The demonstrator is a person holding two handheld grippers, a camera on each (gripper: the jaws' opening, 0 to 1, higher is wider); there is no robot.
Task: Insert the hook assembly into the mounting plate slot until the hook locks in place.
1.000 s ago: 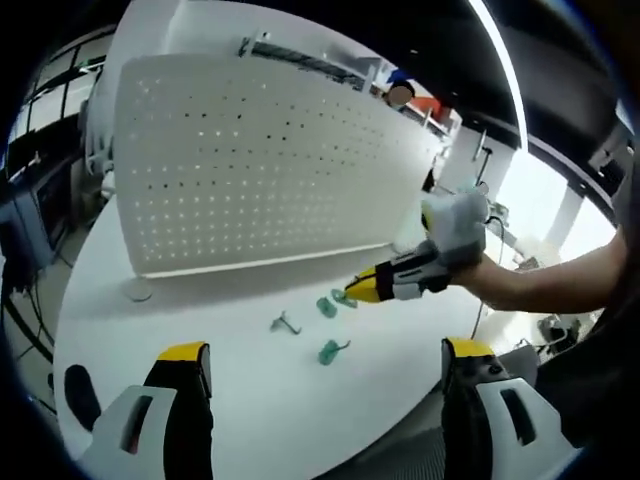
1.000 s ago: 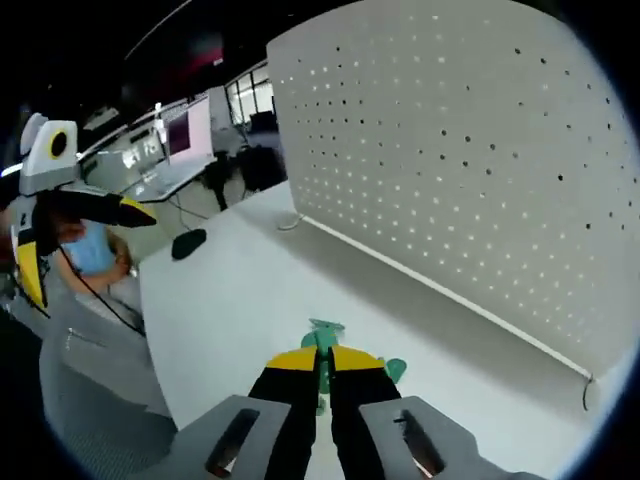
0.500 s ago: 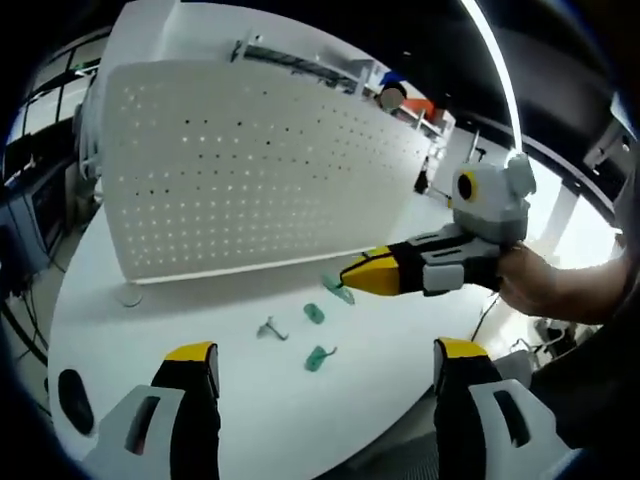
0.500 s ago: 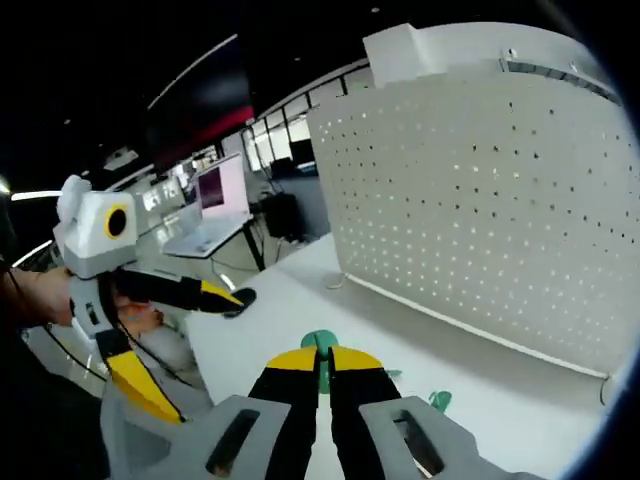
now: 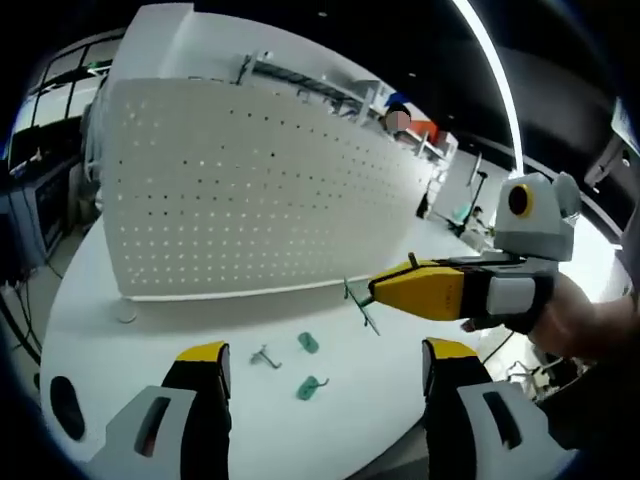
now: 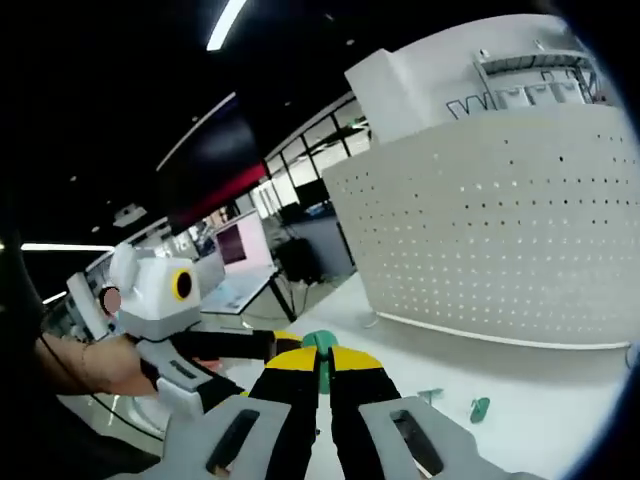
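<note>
In the right gripper view the right gripper point(image 6: 320, 362) has its two yellow-tipped jaws pressed together on a green hook point(image 6: 318, 343), whose rounded top pokes up just above the tips. In the left gripper view that same tool comes in from the right, held in a hand point(image 5: 575, 322), with the hook's thin green-and-metal end point(image 5: 360, 303) sticking out past its yellow tips, raised off the table and in front of the pegboard's lower edge (not touching the board).

The left gripper point(image 5: 325, 365) stands with its jaws wide apart and nothing between them. Beyond the gap, on the white table point(image 5: 150, 325), lie three small parts near to one another: a green hook piece point(image 5: 309, 387) closest to the jaws, a bare metal hook point(image 5: 264, 357) just left of it, and another green piece point(image 5: 308, 343) a little farther toward the pegboard.

The white pegboard point(image 5: 230, 190) (the mounting plate) stands upright on the table behind these parts, its rows of small holes running across it. A dark mouse-like object point(image 5: 62, 407) sits at the table's near left edge.

Behind the pegboard is a dim office with a long ceiling light strip point(image 5: 495, 60), desks and monitors point(image 6: 235, 245).
</note>
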